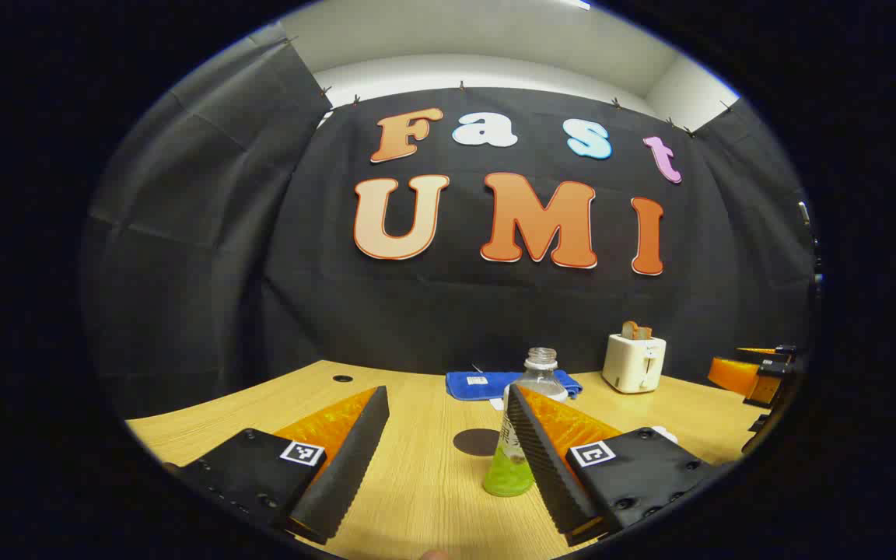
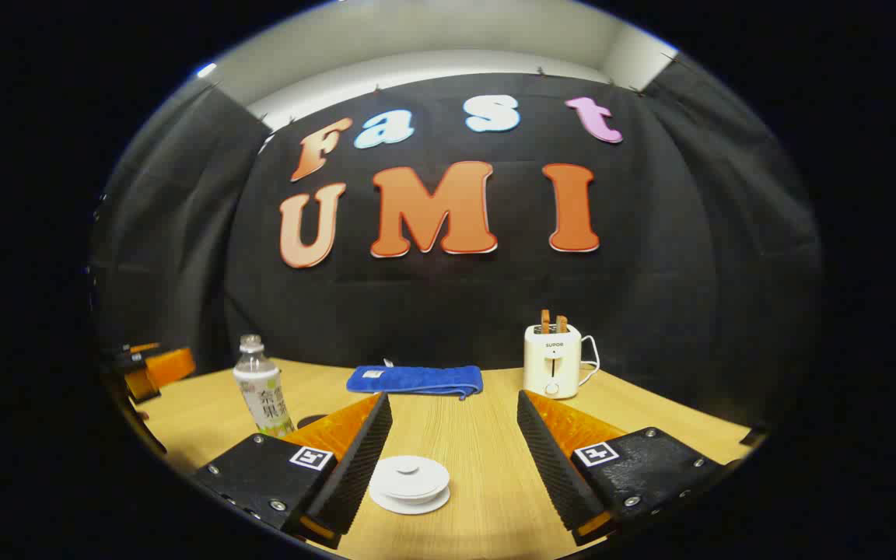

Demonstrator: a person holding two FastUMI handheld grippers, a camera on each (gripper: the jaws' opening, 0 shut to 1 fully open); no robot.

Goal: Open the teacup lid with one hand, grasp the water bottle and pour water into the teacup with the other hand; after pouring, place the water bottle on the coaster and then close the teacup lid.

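left gripper [image 1: 448, 404] spread — water bottle [image 1: 522, 424] beside

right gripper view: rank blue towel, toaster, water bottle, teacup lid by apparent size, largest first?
1. blue towel, widest.
2. toaster and water bottle: look alike, no ranking.
3. teacup lid, though it sits nearest the camera, so its rank is unsure.

A white toaster [image 2: 552, 362] stands upright near the back edge of the wooden table [image 2: 479, 443], two slices of toast [image 2: 553, 321] poking from its slots. To its left a folded blue towel [image 2: 415, 380] lies flat.
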